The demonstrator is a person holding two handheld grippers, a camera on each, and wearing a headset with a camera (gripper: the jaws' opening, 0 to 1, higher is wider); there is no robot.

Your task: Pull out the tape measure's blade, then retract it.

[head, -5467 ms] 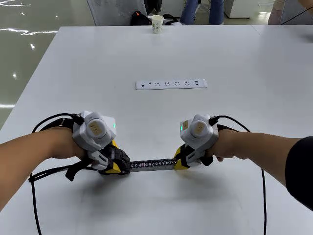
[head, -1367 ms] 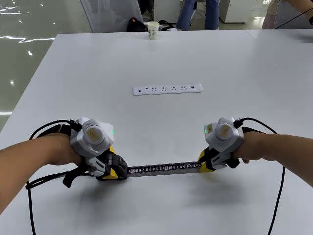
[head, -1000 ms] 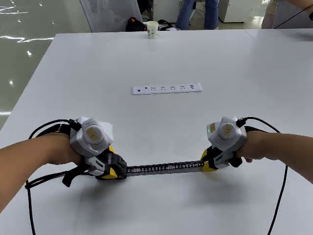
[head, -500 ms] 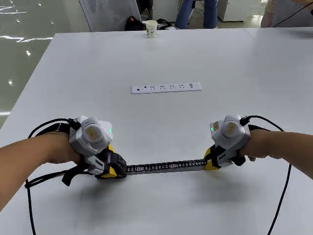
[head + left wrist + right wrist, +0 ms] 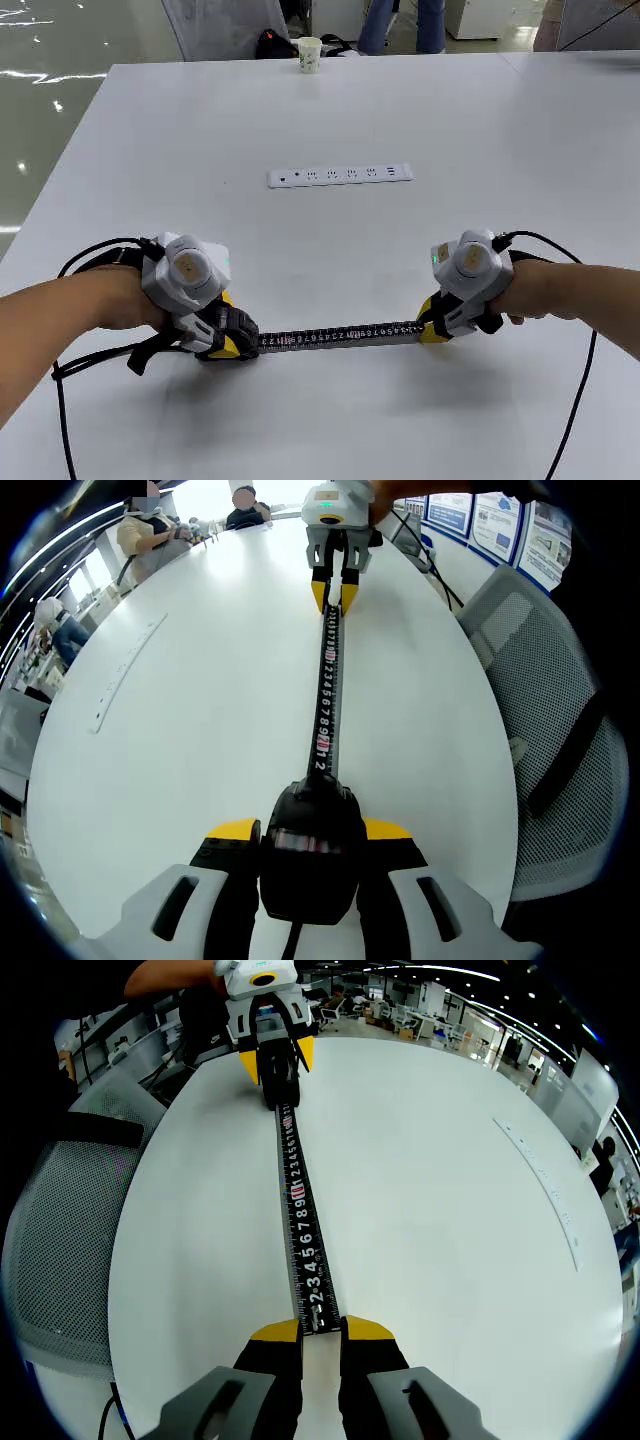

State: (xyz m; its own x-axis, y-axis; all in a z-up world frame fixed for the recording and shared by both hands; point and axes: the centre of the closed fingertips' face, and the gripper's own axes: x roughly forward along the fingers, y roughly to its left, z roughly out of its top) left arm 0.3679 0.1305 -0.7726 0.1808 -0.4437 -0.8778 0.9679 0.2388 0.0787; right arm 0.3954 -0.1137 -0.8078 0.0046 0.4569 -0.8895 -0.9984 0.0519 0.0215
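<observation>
1. Cables (image 5: pixel 110 241) trail from both grippers over the near part of the white table (image 5: pixel 330 430). That stretch is otherwise bare.
2. My left gripper (image 5: pixel 310 832) is clamped across the black-and-yellow tape measure case (image 5: pixel 310 875). The case sits on the tabletop at my left.
3. The blade (image 5: pixel 340 334) leaves the case and runs straight to my right, numbers up and low along the table. I cannot tell whether it touches the surface. Its long axis joins the two grippers.
4. My right gripper (image 5: pixel 320 1332) is closed narrow on the blade's free end and looks back down the scale. The case therefore lies dead ahead of it, along the blade.
5. I judge that the coming move belongs to the right hand and lies on this one line. Moving rightward draws more blade out; moving leftward feeds it home. The left hand only anchors the case.
6. Drifting off the axis could twist or kink the blade. I see open table between the grippers and further to the right.
7. Beyond the blade, a white power strip (image 5: pixel 340 175) lies roughly parallel to it, well apart and out of the path.
8. A paper cup (image 5: pixel 309 54) stands near the far edge.
</observation>
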